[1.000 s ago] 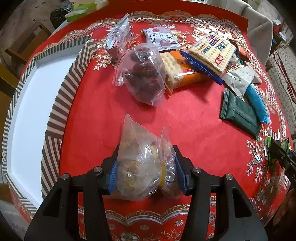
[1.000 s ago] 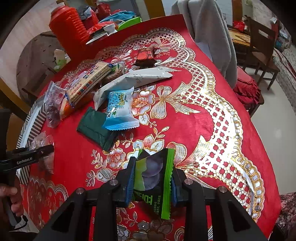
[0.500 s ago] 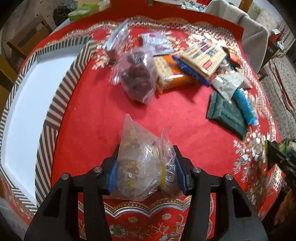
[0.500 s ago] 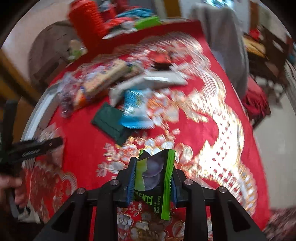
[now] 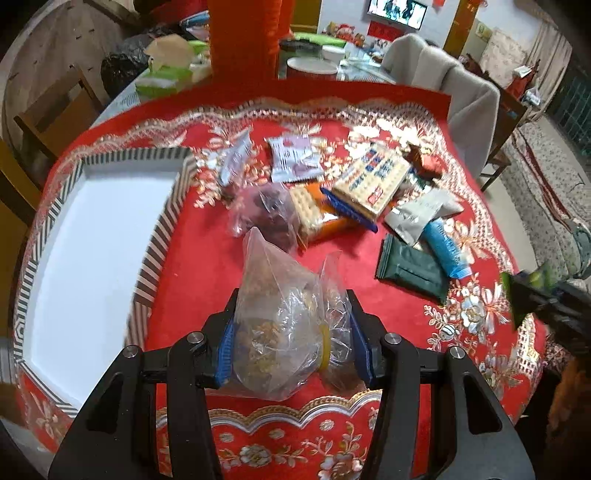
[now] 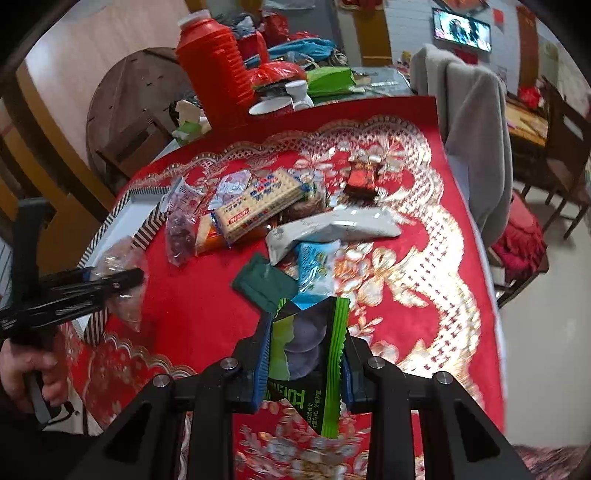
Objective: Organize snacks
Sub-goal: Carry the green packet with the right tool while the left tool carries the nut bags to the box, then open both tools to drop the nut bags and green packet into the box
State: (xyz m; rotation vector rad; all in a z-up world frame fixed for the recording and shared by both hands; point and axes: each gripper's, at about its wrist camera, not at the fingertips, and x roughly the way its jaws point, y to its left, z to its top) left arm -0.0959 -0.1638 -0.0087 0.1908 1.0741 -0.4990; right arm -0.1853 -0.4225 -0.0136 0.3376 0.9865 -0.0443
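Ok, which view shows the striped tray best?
The left wrist view. There the tray fills the left side, with its white floor and most of its striped rim visible, nothing on the floor that shows. The right wrist view catches only a strip of its rim at the left, partly behind the left hand-held gripper and its clear bag.

Past the far edge of your counter, with its red and gold cloth, stands a ribbed red jug beside a white cup. A grey garment hangs over a chair back on your right, and a television glows on the far wall.
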